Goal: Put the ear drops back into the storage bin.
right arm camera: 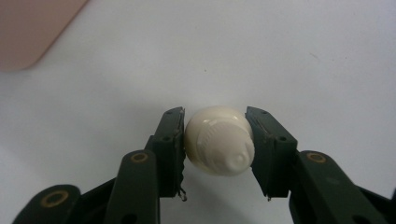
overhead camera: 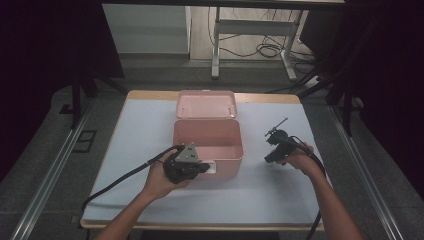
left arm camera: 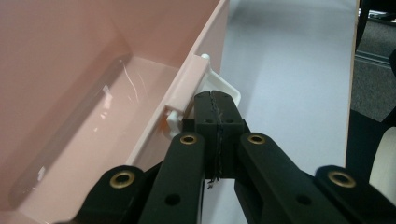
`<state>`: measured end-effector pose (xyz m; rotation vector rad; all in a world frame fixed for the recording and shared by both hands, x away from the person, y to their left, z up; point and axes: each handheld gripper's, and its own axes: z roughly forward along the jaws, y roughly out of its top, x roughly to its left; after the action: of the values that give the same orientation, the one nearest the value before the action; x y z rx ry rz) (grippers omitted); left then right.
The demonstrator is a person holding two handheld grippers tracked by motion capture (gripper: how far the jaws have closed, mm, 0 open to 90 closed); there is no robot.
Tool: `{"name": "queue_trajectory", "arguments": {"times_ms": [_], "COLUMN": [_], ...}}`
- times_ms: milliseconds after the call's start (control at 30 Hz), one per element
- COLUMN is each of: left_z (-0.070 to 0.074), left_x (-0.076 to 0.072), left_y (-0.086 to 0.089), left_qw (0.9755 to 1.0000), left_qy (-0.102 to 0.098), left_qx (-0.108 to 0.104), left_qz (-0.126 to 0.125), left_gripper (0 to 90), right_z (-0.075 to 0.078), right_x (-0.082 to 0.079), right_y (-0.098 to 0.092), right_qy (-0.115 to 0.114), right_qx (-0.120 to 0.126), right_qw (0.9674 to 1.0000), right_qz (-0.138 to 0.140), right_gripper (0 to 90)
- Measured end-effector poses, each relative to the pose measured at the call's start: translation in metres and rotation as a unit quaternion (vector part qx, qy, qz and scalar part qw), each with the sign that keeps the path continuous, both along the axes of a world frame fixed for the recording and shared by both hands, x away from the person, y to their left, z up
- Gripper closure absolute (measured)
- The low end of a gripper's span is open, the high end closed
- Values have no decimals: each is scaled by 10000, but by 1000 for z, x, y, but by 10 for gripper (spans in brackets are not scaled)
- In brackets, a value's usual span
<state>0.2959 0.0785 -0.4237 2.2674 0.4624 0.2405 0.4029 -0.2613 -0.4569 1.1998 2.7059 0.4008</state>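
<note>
An open pink box (overhead camera: 207, 122) stands mid-table, its lid (overhead camera: 205, 104) folded back behind it. My left gripper (overhead camera: 205, 167) is at the box's front wall. In the left gripper view its jaws (left arm camera: 215, 95) are shut pad to pad, with the tips right against the white latch (left arm camera: 226, 86) beside the pink wall (left arm camera: 163, 28). Right of the box, my right gripper (overhead camera: 269, 158) points down at the mat. In the right gripper view a small cream-white rounded object (right arm camera: 219, 140) with a ribbed neck sits between the jaws (right arm camera: 215, 110), and both pads touch its sides.
A white mat (overhead camera: 150, 130) covers the wooden table. A corner of the pink box (right arm camera: 28, 28) appears at the upper left of the right gripper view. Cables trail from both grippers toward the near edge. A desk frame and loose cables stand on the floor beyond the table.
</note>
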Motion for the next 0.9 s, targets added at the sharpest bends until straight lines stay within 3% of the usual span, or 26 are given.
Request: {"name": "queue_trajectory", "arguments": {"times_ms": [800,900], "left_z": [0,0], "left_x": [0,0], "left_y": [0,0], "left_qw": [10000,10000], "left_qy": [-2,-2], "left_qx": [-12,-8], "left_qz": [3,0], "left_gripper": [900,900], "right_z": [1,9], "right_x": [2,2], "right_y": [4,3], "right_qy": [81,28], "right_qx": [-192,-78], "right_qw": [9998,9999], "right_qz": [40,56], "right_gripper": [604,605]}}
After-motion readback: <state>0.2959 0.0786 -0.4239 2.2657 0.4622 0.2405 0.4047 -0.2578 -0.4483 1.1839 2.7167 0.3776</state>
